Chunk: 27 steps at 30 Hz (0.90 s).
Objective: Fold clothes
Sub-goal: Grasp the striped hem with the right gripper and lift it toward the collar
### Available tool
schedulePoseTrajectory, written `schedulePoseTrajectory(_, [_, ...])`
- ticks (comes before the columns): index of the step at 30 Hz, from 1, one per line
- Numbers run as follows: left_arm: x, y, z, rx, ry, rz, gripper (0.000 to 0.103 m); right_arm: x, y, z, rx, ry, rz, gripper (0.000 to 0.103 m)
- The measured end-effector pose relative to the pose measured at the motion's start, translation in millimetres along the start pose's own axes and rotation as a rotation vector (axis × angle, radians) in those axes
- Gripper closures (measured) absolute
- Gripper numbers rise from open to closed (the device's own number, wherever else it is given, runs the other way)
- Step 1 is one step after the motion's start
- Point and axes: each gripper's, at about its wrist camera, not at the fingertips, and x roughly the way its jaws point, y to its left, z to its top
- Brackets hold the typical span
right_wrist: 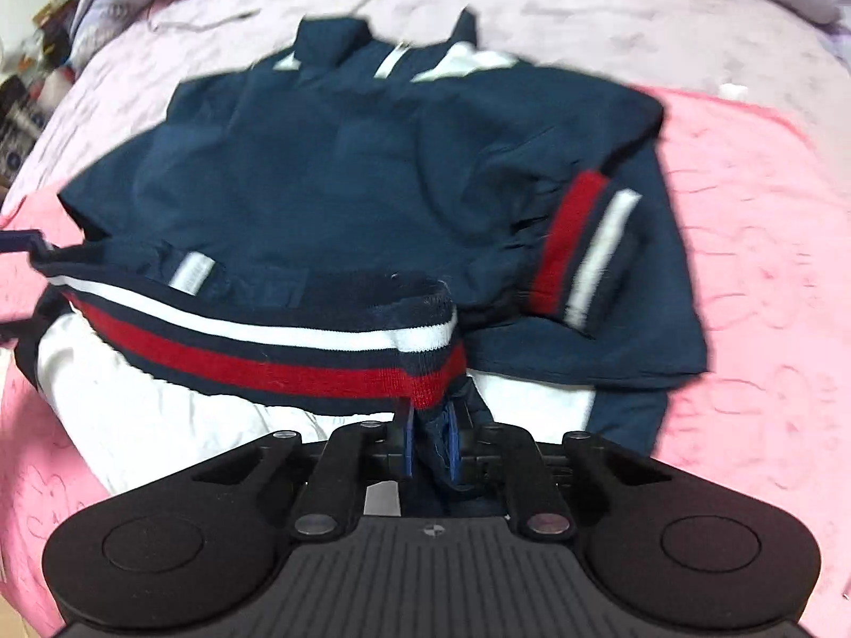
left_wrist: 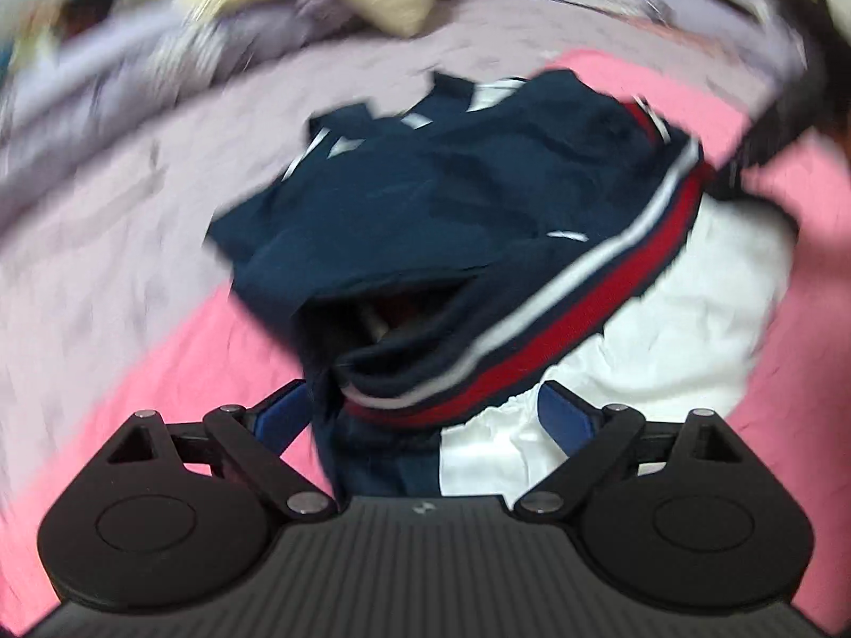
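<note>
Right gripper (right_wrist: 428, 433) jaws clamp jacket (right_wrist: 340, 170) hem (low) | left gripper (left_wrist: 425, 414) jaws spread

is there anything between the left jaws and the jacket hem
Nothing visible. The left gripper is open, with the navy jacket's striped hem draped directly between its jaws. The right gripper is shut on the same hem, over white fabric.
</note>
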Motion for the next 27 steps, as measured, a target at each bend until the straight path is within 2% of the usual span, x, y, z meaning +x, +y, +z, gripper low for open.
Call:
schedulePoseTrajectory(1, [8,-9,1,0.031,0.014,0.014,0.012,-7,-1,-2,0.003,-0.010,-0.007,0.090])
schedulePoseTrajectory(2, [16,-18,2,0.054,0.031,0.025,0.020,-13,-2,-3,0.008,-0.020,-0.013,0.090])
schedulePoseTrajectory(3, [23,-19,3,0.036,0.056,0.026,0.027,-20,-3,-4,0.013,-0.030,-0.019,0.090])
schedulePoseTrajectory(4, [27,-17,3,-0.010,0.069,0.020,0.045,-26,-2,-5,0.013,-0.041,-0.027,0.090])
schedulePoseTrajectory(5, [26,-11,4,-0.075,0.071,0.007,0.071,-32,0,-5,0.010,-0.053,-0.037,0.091])
schedulePoseTrajectory(6, [22,-3,5,-0.155,0.067,-0.016,0.091,-38,1,-6,0.007,-0.066,-0.047,0.091])
schedulePoseTrajectory(7, [15,4,6,-0.236,0.058,-0.036,0.103,-43,3,-5,0.003,-0.077,-0.054,0.091])
schedulePoseTrajectory(8, [5,8,8,-0.282,0.035,-0.042,0.103,-47,5,-3,-0.002,-0.087,-0.059,0.091])
schedulePoseTrajectory(9, [-6,9,10,-0.284,-0.001,-0.038,0.103,-53,7,-3,-0.012,-0.099,-0.064,0.091])
schedulePoseTrajectory(12, [-31,7,15,-0.240,-0.064,-0.056,0.103,-64,10,-6,-0.063,-0.111,-0.062,0.091])
schedulePoseTrajectory(13, [-28,6,15,-0.224,-0.057,-0.036,0.083,-64,9,-8,-0.065,-0.103,-0.059,0.091])
schedulePoseTrajectory(14, [-19,5,14,-0.200,-0.027,-0.003,0.044,-61,7,-10,-0.059,-0.089,-0.053,0.091])
schedulePoseTrajectory(16, [0,5,13,-0.157,0.029,0.052,0.009,-52,3,-13,-0.045,-0.057,-0.043,0.091])
schedulePoseTrajectory(18, [15,11,14,-0.151,0.045,0.007,0.013,-45,1,-14,-0.041,-0.036,-0.043,0.091])
schedulePoseTrajectory(19, [20,16,16,-0.162,0.043,-0.047,0.018,-42,0,-15,-0.039,-0.031,-0.041,0.091])
schedulePoseTrajectory(21, [34,26,18,-0.198,0.068,-0.158,0.020,-37,0,-14,-0.042,-0.021,-0.040,0.091])
schedulePoseTrajectory(24, [70,39,15,-0.308,0.223,-0.143,0.010,-31,1,-12,-0.055,-0.007,-0.033,0.090])
schedulePoseTrajectory(25, [75,42,15,-0.331,0.226,-0.150,0.008,-28,1,-12,-0.059,-0.002,-0.033,0.090])
schedulePoseTrajectory(27, [78,40,20,-0.310,0.238,-0.128,0.008,-24,1,-11,-0.065,0.008,-0.037,0.090])
